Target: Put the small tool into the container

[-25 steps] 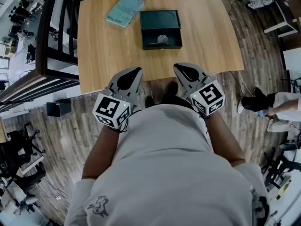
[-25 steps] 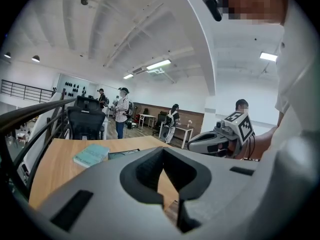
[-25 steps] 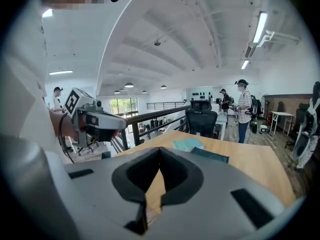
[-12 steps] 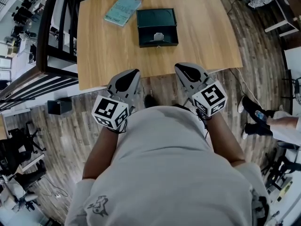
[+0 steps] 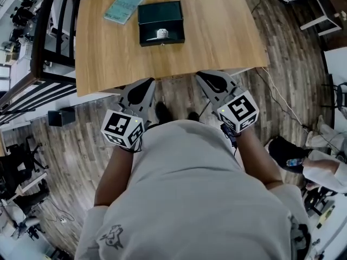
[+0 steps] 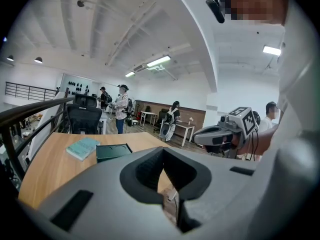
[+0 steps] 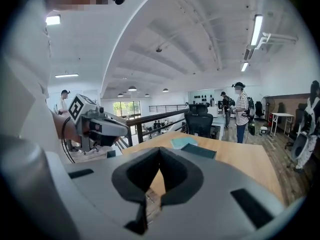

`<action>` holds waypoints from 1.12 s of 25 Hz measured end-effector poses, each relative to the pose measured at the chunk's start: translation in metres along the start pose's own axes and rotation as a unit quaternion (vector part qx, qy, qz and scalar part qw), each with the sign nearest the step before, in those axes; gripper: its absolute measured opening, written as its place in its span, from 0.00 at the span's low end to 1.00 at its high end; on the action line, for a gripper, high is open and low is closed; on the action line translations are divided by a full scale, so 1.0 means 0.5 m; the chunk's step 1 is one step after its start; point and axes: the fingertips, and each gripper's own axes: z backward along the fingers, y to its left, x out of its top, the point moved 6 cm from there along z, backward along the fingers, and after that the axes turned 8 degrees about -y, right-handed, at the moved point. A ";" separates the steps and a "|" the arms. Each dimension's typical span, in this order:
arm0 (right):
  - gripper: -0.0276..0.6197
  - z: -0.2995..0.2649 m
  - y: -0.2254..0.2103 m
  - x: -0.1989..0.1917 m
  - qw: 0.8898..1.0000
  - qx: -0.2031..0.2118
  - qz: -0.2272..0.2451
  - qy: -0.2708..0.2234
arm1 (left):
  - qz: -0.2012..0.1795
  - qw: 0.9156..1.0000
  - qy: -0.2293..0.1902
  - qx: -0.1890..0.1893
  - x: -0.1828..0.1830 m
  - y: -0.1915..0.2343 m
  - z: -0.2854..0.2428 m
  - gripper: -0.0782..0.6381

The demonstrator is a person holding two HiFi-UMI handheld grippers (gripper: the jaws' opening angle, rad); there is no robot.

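Wood-plank floor (image 5: 282, 91), black railing (image 5: 39, 47), white vaulted ceiling (image 7: 200, 44)

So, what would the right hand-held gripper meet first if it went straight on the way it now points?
Most likely the bare top of the wooden table near its front edge, though depth is hard to judge. The green box sits farther back, beyond where the right hand-held gripper seems aimed.

1. A loose light-grey tee (image 5: 190, 199) with short sleeves is worn, and a small dark print (image 5: 111, 236) can be spotted on it.
2. The left gripper (image 5: 147, 82) and right gripper (image 5: 201, 76) are moulded in matte grey, with black padding inside.
3. A white left cube (image 5: 122, 129) and right cube (image 5: 238, 111) are covered in black square markers.
4. A thin black cable (image 5: 234, 140) is seen looped by the right cube.
5. Dark shoes (image 5: 162, 111) are worn.
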 end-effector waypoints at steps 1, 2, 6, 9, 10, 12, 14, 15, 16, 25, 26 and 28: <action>0.05 0.015 0.001 -0.003 1.000 0.003 0.005 0.000 | -0.001 1.000 0.000 0.001 -0.003 -0.017 -0.003 0.12; 0.05 0.030 0.002 -0.007 1.000 0.005 0.009 0.000 | -0.001 1.000 0.001 0.002 -0.007 -0.034 -0.005 0.12; 0.05 0.091 0.009 -0.023 1.000 0.018 0.012 -0.001 | 0.000 1.000 0.004 0.009 -0.026 -0.103 -0.008 0.12; 0.05 0.131 0.014 -0.027 0.999 0.028 0.017 -0.006 | -0.009 1.000 0.003 0.015 -0.033 -0.150 -0.010 0.12; 0.05 0.141 0.017 -0.028 0.999 0.032 0.021 -0.010 | -0.014 1.000 0.002 0.017 -0.034 -0.164 -0.009 0.12; 0.05 0.158 0.025 -0.029 0.999 0.039 0.028 -0.015 | -0.021 1.000 0.002 0.021 -0.035 -0.188 -0.005 0.12; 0.05 0.172 0.032 -0.030 0.998 0.043 0.031 -0.018 | -0.023 1.000 0.000 0.020 -0.035 -0.206 0.002 0.12; 0.05 0.177 0.036 -0.029 0.998 0.043 0.031 -0.020 | -0.025 1.000 -0.001 0.018 -0.035 -0.213 0.006 0.12; 0.05 0.181 0.040 -0.028 0.998 0.043 0.031 -0.023 | -0.026 1.000 -0.002 0.016 -0.034 -0.217 0.011 0.12; 0.05 0.192 0.117 -0.025 0.999 0.024 0.025 -0.038 | -0.030 1.000 0.003 -0.006 -0.046 -0.225 0.078 0.12; 0.05 0.192 0.130 -0.023 0.999 0.019 0.020 -0.041 | -0.030 1.000 0.003 -0.008 -0.045 -0.225 0.092 0.12; 0.05 0.190 0.158 -0.018 0.999 0.011 0.012 -0.048 | -0.031 0.999 0.002 -0.011 -0.042 -0.221 0.126 0.12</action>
